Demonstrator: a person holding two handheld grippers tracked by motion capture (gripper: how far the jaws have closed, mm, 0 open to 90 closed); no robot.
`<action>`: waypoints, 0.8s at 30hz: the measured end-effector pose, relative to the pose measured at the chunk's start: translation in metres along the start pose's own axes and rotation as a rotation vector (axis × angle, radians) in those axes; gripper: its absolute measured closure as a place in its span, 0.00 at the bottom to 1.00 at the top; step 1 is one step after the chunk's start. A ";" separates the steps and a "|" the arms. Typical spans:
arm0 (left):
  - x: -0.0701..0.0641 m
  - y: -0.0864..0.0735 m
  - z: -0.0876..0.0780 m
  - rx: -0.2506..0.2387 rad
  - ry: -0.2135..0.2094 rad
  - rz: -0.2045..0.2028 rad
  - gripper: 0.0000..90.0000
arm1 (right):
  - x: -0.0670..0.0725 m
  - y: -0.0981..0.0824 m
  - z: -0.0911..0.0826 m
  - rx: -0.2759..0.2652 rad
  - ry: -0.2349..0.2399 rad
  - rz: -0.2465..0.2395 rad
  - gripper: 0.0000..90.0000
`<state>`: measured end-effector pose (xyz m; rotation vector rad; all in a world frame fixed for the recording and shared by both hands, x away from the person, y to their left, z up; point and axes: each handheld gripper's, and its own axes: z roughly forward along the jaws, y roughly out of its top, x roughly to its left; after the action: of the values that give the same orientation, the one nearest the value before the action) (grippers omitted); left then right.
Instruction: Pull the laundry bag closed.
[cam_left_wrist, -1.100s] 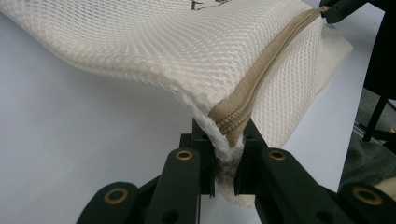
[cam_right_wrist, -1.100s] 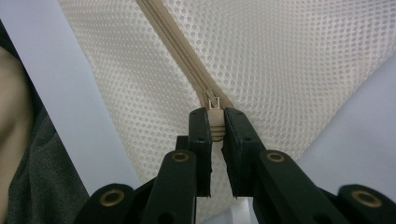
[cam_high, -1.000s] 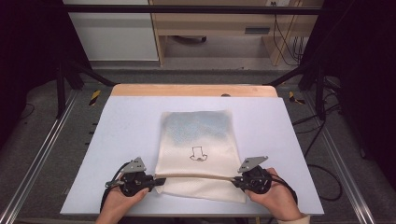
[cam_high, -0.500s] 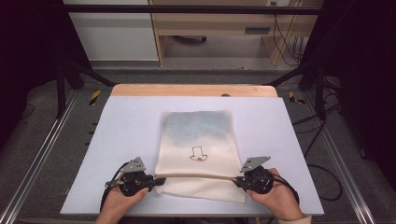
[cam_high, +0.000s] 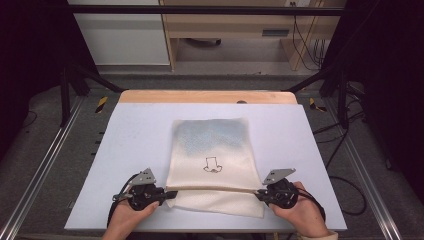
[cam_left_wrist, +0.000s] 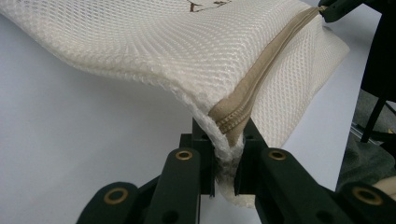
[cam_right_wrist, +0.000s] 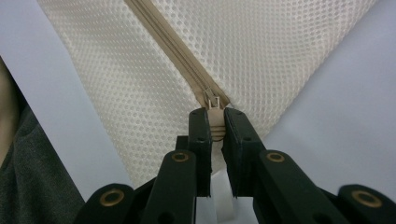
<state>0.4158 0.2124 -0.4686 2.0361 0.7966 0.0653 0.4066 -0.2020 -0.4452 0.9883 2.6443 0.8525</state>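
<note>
A cream mesh bag (cam_high: 212, 150) with a small drawn figure lies on the pale table, a tan zipper (cam_high: 215, 188) running across its near part. My left gripper (cam_high: 167, 194) is shut on the bag's left edge at the zipper's end (cam_left_wrist: 229, 126), lifting the mesh a little off the table. At the bag's right edge my right gripper (cam_high: 259, 193) is shut on the zipper pull (cam_right_wrist: 215, 122), with the zipper tape (cam_right_wrist: 173, 46) stretching away from its jaws. A hand holds each gripper near the table's front edge.
The pale table top (cam_high: 130, 135) is bordered by a wooden strip (cam_high: 207, 96) at the far side. Metal frame rails (cam_high: 45, 165) run along both sides. Cabinets and cables stand beyond the table on the grey floor.
</note>
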 end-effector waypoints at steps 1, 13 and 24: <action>0.000 0.000 0.000 0.000 0.001 0.000 0.91 | -0.001 -0.002 0.000 -0.003 -0.004 0.002 0.91; 0.000 0.001 -0.001 -0.002 -0.002 0.004 0.91 | -0.005 -0.007 -0.001 -0.002 -0.001 0.022 0.91; 0.000 0.001 -0.001 0.006 -0.003 -0.017 0.88 | -0.004 -0.008 0.002 0.000 0.001 0.032 0.91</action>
<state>0.4158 0.2131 -0.4676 2.0339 0.8135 0.0503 0.4062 -0.2086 -0.4512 1.0335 2.6366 0.8599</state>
